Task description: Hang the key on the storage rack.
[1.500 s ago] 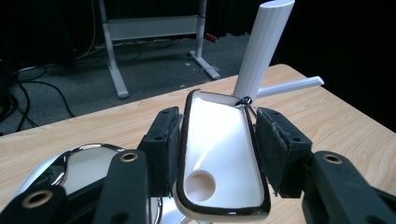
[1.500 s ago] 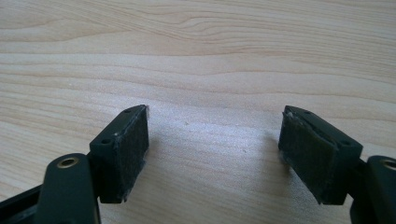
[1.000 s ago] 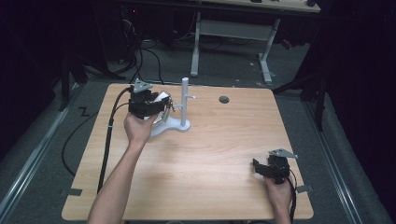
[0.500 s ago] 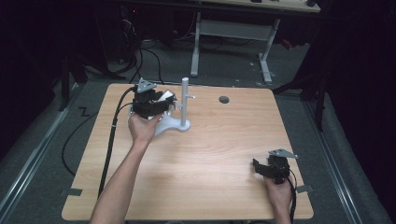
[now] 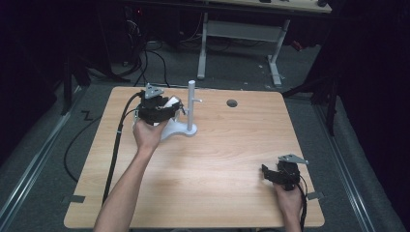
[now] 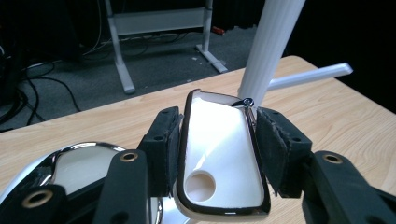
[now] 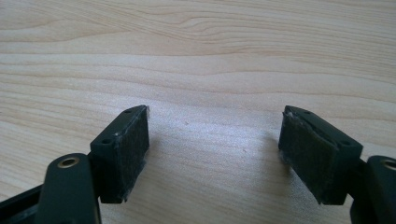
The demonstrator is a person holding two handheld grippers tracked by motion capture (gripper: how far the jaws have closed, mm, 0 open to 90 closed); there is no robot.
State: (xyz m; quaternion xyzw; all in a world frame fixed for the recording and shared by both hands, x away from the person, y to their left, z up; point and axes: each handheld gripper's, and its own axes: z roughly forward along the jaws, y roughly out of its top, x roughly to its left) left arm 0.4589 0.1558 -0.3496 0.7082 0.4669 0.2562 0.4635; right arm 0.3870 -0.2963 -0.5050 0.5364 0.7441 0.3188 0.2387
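My left gripper [image 5: 164, 109] is at the back left of the wooden table [image 5: 217, 159], shut on a white piece with a chrome rim [image 6: 215, 154]. Both black pads [image 6: 163, 140] press on its sides. A second chrome-rimmed part [image 6: 70, 163] joined to it lies at the lower left of the left gripper view. Just beyond stands a white stand [image 5: 191, 104] with an upright post [image 6: 275, 42] and a thin side peg [image 6: 313, 77]; the held piece is close beside the post. My right gripper [image 5: 270, 175] rests near the front right edge, open [image 7: 215, 135], with bare wood between its pads.
A round hole [image 5: 232, 103] is in the tabletop behind the stand, to its right. A black cable [image 5: 116, 150] trails from the left gripper over the table's left side. A white desk frame [image 5: 239, 29] stands on the dark floor behind.
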